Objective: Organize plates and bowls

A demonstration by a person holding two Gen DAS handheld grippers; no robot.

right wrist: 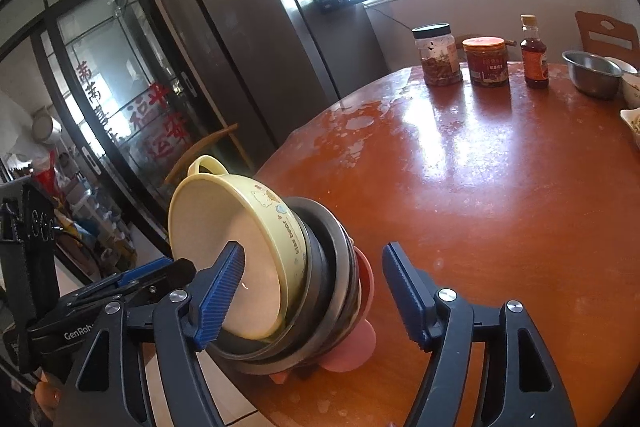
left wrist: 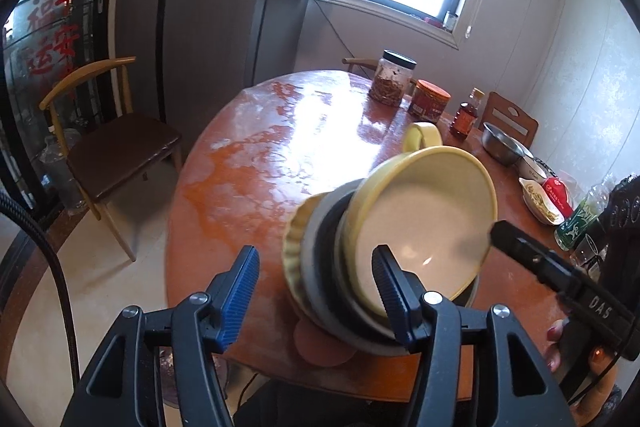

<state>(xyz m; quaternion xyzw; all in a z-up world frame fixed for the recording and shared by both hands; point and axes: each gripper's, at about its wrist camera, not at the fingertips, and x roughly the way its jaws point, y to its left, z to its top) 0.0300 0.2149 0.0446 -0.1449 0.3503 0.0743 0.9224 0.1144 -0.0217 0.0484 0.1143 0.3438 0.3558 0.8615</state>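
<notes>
At the near edge of the round orange-brown wooden table (right wrist: 500, 187) stands a nested stack of dishes (right wrist: 320, 287): a pale yellow handled plastic bowl with a cartoon print (right wrist: 236, 227) on top, dark grey plates (right wrist: 332, 263) beneath it, a pink dish (right wrist: 352, 343) at the bottom (in the left wrist view a yellow fluted dish (left wrist: 294, 259) also shows low in the pile). The left gripper (left wrist: 316, 291) is spread, its right pad before the bowl's rim, not visibly pressing; the right gripper (right wrist: 312, 291) is likewise spread, straddling the stack with nothing pinched. Judged handling: the bowl light, stiff and slick; the plates heavier and breakable; the pile prone to sliding if tipped. Best hold is probably by the rim, low on both sides, or the bowl's loop handle at twelve o'clock. Toward one o'clock, well apart, stand a clear jar with black lid (right wrist: 438, 55), a red-labelled jar (right wrist: 486, 61), a brown sauce bottle (right wrist: 534, 55) and a steel bowl (right wrist: 592, 73).
</notes>
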